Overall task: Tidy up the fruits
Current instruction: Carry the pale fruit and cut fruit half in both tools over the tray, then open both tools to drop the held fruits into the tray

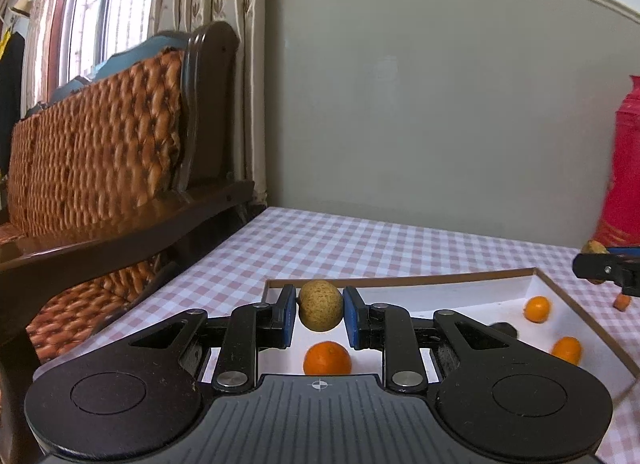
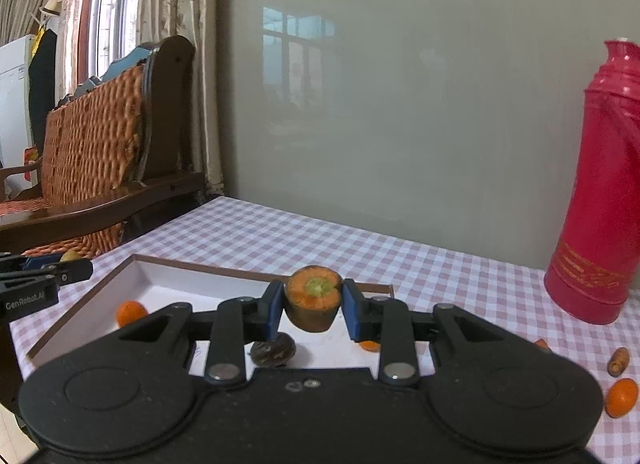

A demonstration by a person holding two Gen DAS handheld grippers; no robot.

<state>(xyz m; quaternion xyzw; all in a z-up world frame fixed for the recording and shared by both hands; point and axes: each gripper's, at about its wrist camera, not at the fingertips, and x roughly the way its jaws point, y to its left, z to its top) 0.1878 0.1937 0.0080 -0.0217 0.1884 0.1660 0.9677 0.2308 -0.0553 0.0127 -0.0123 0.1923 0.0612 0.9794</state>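
Above the white tray, my left gripper clamps a tan round fruit while my right gripper clamps a carrot stub.

The table wears a matt checked cloth. The shallow box looks like cardboard, brown-edged with a smooth white inside. At far left, the sofa frame is glossy dark wood with a rough woven mat. The red flask at right is shiny plastic or enamel.
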